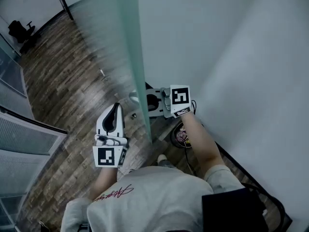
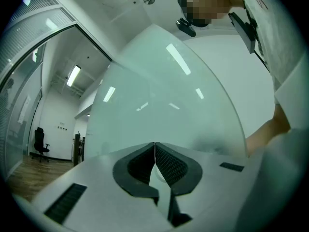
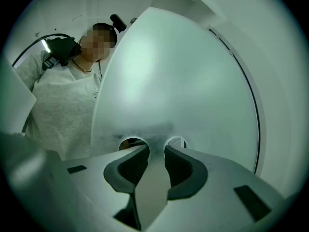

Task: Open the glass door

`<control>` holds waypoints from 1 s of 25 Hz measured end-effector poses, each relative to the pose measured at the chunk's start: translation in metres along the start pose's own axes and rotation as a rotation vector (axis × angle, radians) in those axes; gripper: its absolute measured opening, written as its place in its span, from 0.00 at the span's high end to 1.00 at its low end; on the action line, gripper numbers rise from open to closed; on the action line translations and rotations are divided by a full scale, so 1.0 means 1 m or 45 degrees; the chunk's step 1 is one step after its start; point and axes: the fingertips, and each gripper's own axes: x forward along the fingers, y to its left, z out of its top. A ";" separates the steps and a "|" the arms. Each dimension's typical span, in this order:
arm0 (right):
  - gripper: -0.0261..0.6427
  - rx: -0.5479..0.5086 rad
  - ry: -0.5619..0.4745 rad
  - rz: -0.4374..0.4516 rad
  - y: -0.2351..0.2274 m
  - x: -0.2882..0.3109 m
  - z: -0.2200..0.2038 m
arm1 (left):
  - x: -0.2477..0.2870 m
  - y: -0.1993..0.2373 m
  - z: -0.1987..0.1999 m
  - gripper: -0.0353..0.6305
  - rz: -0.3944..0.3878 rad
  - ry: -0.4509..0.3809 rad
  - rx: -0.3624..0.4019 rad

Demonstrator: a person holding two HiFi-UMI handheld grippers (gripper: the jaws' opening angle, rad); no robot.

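The frosted glass door (image 1: 129, 42) stands edge-on between my two grippers, and its face looks motion-blurred. My left gripper (image 1: 116, 107) is on the door's left side, shut and empty. Its closed tips (image 2: 154, 146) point at the pale glass (image 2: 164, 95). On the door's right side, my right gripper (image 1: 147, 100) points at the glass. Its jaws (image 3: 157, 151) stand a little apart, with nothing pressed between the pads. The glass face (image 3: 178, 81) fills that view, with two small round openings (image 3: 131, 143) just beyond the fingertips. A small round metal fitting (image 1: 134, 98) sits by the door's left face.
A white wall (image 1: 251, 81) closes in the right side, with a dark baseboard and a round object with a cable (image 1: 181, 137) on the floor beside it. A glass partition with blinds (image 1: 24, 134) stands at the left. Wood flooring (image 1: 63, 81) runs back to a black office chair (image 1: 19, 30).
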 end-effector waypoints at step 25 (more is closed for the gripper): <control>0.94 -0.218 -0.058 -1.638 -0.022 -0.254 0.041 | 0.093 -0.089 -0.015 0.92 -0.081 -0.054 -0.075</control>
